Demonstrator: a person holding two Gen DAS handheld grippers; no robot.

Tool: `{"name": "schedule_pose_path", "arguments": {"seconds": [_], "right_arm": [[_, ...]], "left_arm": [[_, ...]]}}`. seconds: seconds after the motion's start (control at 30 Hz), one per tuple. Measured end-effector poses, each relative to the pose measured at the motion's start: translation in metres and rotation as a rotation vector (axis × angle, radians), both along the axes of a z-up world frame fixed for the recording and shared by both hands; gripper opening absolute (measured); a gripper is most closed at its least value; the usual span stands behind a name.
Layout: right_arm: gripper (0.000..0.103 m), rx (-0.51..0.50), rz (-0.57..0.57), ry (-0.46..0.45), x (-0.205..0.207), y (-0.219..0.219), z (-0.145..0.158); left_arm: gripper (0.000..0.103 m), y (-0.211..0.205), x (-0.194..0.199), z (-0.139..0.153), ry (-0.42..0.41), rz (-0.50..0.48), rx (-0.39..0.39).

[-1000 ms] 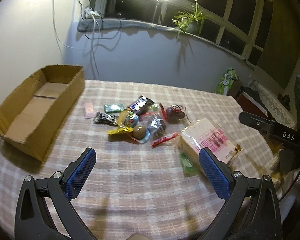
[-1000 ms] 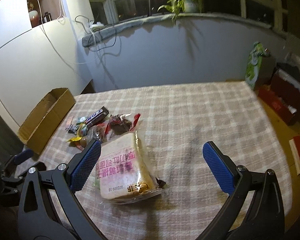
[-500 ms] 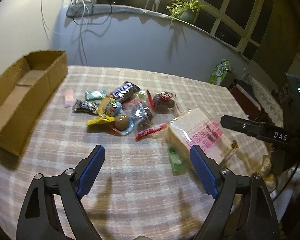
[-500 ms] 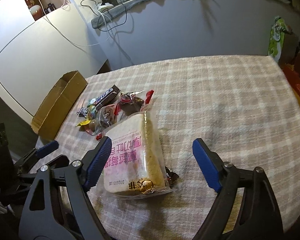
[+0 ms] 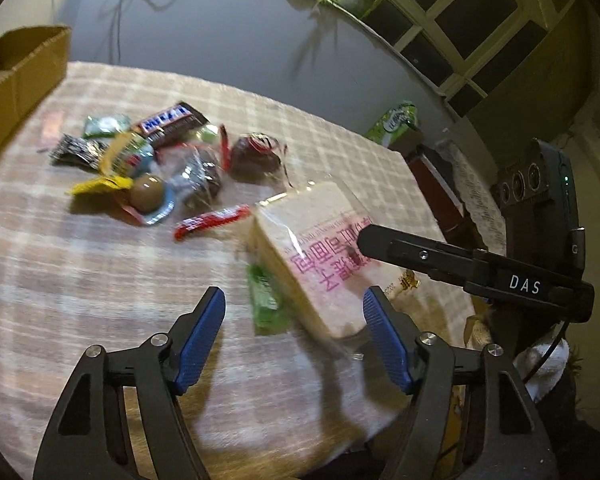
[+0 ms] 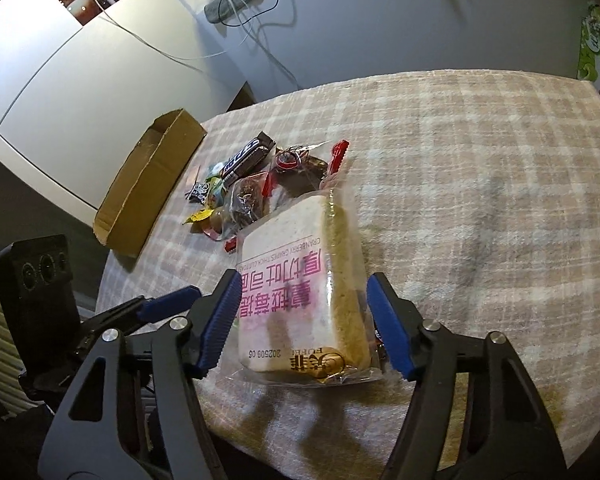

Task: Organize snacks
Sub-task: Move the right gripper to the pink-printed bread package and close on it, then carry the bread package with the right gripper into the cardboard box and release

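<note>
A bagged loaf of sliced bread with pink print (image 6: 300, 300) lies near the table's front edge; it also shows in the left wrist view (image 5: 320, 264). My right gripper (image 6: 304, 324) is open, its blue fingers on either side of the loaf's near end. My left gripper (image 5: 292, 332) is open just above the table, over a green wrapper (image 5: 266, 300) beside the loaf. A pile of small snacks (image 5: 156, 160) lies beyond, with a dark chocolate bar (image 5: 172, 122) on top. An open cardboard box (image 6: 152, 176) stands at the table's left.
The table has a checked cloth (image 6: 480, 160). The right gripper's finger (image 5: 460, 264) crosses the left wrist view over the loaf. The left gripper (image 6: 160, 306) shows low left in the right wrist view. A green bag (image 5: 396, 122) stands beyond the table.
Both grippers have moved forward and down toward the loaf. Both have narrowed their opening. The right one now straddles the loaf's near end.
</note>
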State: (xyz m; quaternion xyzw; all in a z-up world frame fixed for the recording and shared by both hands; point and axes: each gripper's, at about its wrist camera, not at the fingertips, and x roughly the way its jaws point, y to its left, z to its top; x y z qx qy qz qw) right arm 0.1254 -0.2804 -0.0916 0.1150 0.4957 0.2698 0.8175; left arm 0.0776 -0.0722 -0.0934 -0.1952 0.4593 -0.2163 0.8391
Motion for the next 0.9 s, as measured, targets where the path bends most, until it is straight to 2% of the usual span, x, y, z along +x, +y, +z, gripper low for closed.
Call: {"name": "schedule_pose_path", "arguments": {"seconds": [0.27, 0.43, 0.67, 0.9], "right_arm": [[0.055, -0.009, 0.01, 0.044, 0.008, 0.0, -0.009], [0.052, 0.018, 0.017, 0.07, 0.011, -0.001, -0.014], [0.049, 0.016, 0.032, 0.079, 0.01, 0.004, -0.011], [0.048, 0.016, 0.045, 0.071, 0.007, 0.022, -0.002]], "left_arm": [[0.062, -0.011, 0.011, -0.011, 0.03, -0.045, -0.025], [0.058, -0.015, 0.016, -0.015, 0.052, -0.068, -0.062], [0.056, -0.02, 0.015, -0.007, 0.022, -0.076, -0.035], [0.056, -0.002, 0.012, 0.007, -0.022, -0.052, -0.013]]}}
